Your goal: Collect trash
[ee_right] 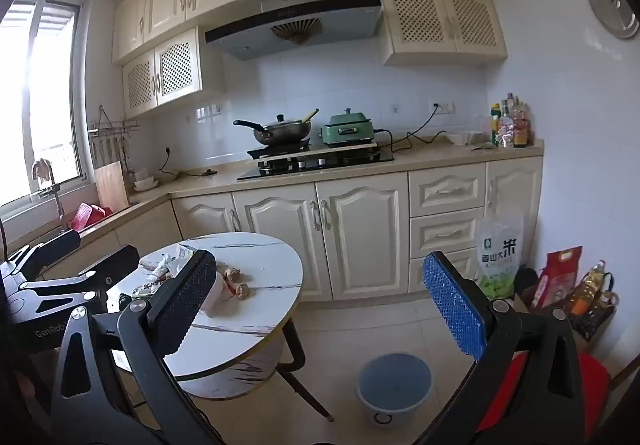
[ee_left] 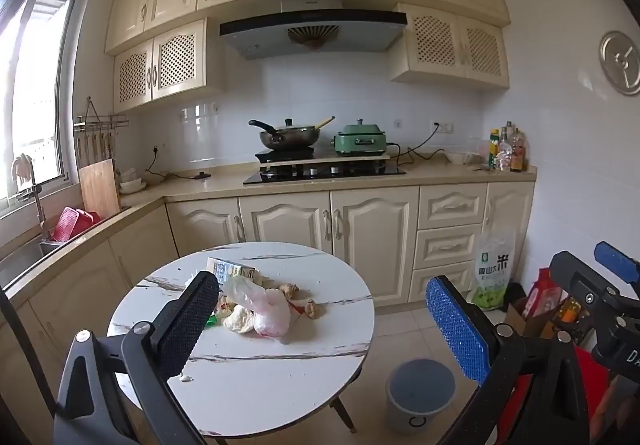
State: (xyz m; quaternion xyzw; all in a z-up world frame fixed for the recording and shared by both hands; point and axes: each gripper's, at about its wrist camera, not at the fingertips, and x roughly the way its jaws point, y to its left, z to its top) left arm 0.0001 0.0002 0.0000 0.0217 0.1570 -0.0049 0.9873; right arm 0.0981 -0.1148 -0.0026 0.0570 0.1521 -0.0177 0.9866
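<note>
A heap of trash lies on the round white marble table (ee_left: pixel 280 377): a crumpled pink-white plastic bag (ee_left: pixel 268 309), a flattened carton (ee_left: pixel 232 270), ginger-like scraps (ee_left: pixel 289 290) and small wrappers. A grey bin (ee_left: pixel 420 391) stands on the floor right of the table; it also shows in the right wrist view (ee_right: pixel 394 389). My left gripper (ee_left: pixel 324 321) is open and empty, held above the table's near side. My right gripper (ee_right: pixel 328 301) is open and empty, right of the table (ee_right: pixel 256 321), over the floor. The trash heap (ee_right: pixel 236 283) is partly hidden behind its black finger.
Cream kitchen cabinets (ee_left: pixel 372 229) run behind the table, with a stove, wok (ee_left: pixel 288 135) and green cooker (ee_left: pixel 362 141). A rice bag (ee_left: pixel 494 271), boxes and an oil bottle (ee_right: pixel 590 285) stand on the floor at right. A sink (ee_left: pixel 24 257) is at left.
</note>
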